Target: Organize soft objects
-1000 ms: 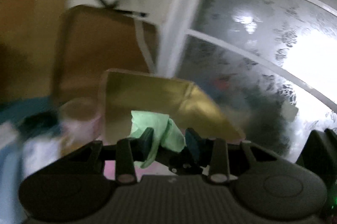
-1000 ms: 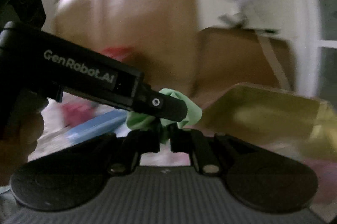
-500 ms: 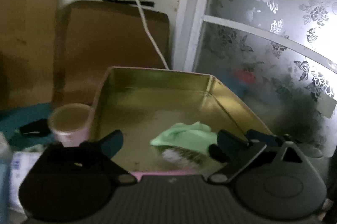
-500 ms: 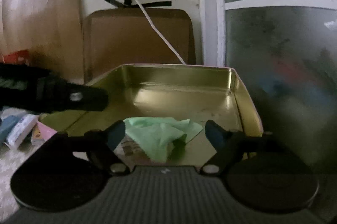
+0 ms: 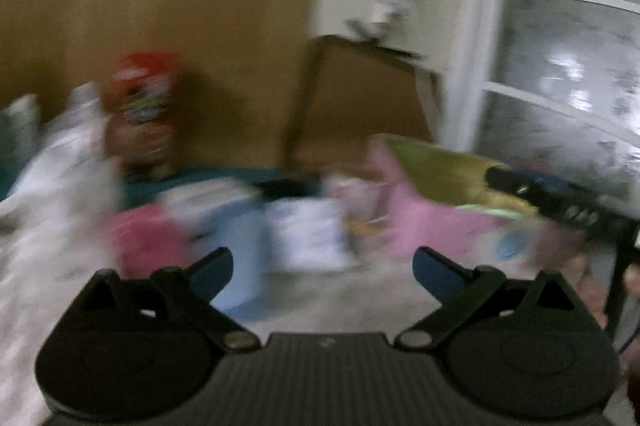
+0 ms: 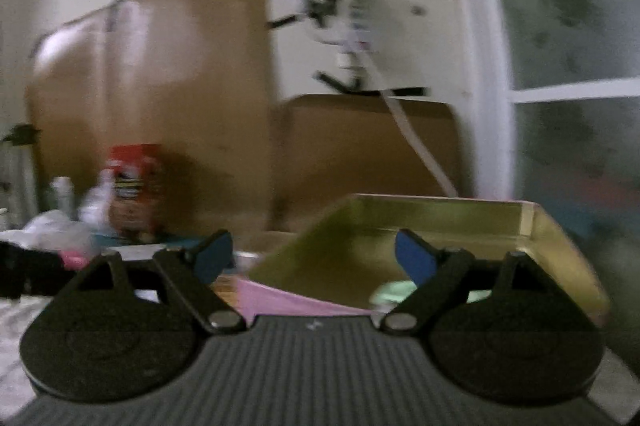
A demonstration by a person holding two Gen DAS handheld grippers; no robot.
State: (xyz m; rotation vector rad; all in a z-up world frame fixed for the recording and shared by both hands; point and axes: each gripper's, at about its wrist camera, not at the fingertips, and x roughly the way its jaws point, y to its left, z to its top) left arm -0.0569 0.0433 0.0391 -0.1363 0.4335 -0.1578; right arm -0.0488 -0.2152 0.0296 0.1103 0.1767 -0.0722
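1. At the far left of the left wrist view lay a blurred heap of white soft stuff (image 5: 60,177), with a red-topped container (image 5: 142,113) standing behind it; its label was too smeared to read.
2. The left gripper (image 5: 322,268) stood spread wide with nothing between its jaws, above pink, blue and white soft items (image 5: 304,230) strewn on the floor.
3. My judgement: one cloth was stowed, and the step in hand was fetching another; that calls for lowering onto a single piece and pinching it.
4. The right gripper (image 6: 314,260) was opening, empty, just before the gold tin (image 6: 560,246).
5. The green cloth (image 6: 394,292) lay inside that tin, free of the pads.
6. No writing was legible anywhere.
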